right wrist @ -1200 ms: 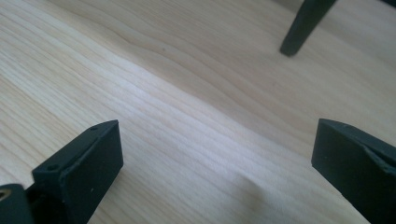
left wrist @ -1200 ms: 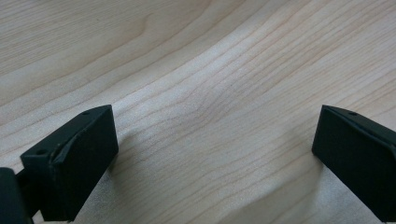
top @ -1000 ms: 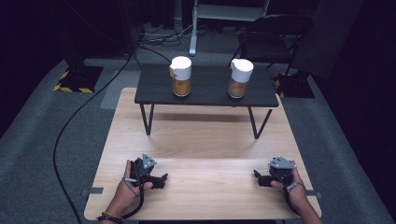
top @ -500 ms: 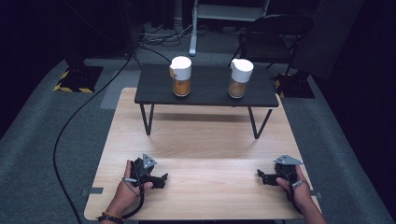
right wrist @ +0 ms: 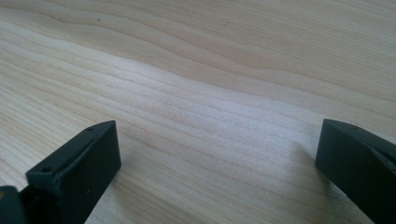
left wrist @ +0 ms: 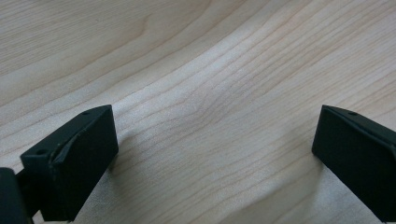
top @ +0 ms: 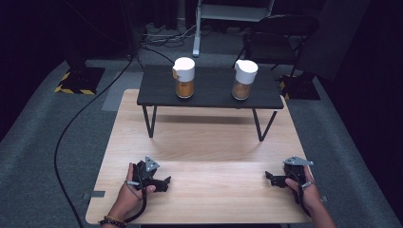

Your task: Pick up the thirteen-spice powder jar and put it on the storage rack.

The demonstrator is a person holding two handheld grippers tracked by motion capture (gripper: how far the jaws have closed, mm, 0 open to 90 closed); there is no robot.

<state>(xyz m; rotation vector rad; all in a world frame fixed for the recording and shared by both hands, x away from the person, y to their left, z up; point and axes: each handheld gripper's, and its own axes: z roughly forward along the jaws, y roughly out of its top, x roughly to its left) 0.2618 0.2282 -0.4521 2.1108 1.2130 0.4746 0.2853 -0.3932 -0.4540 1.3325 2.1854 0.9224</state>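
Observation:
My left gripper (top: 166, 183) rests low on the pale wooden table (top: 204, 142) near its front left, held by a hand. In the left gripper view its two black jaws stand wide apart (left wrist: 215, 154) over bare wood. At the front right a hand holds my right gripper (top: 268, 178). Its jaws have just been opening and stand wide (right wrist: 217, 158) with nothing between them. Two jars with white lids stand on a small black table (top: 211, 97) at the far side: the left jar (top: 184, 77) holds orange-brown contents, the right jar (top: 244, 80) paler brown.
The black table stands on thin legs over the far half of the wooden table. A black cable (top: 71, 128) runs across the grey floor at the left. A dark chair (top: 280, 33) stands behind the black table.
My right gripper has slid a little to the right along the front of the table. The left gripper and both jars have stayed where they were.

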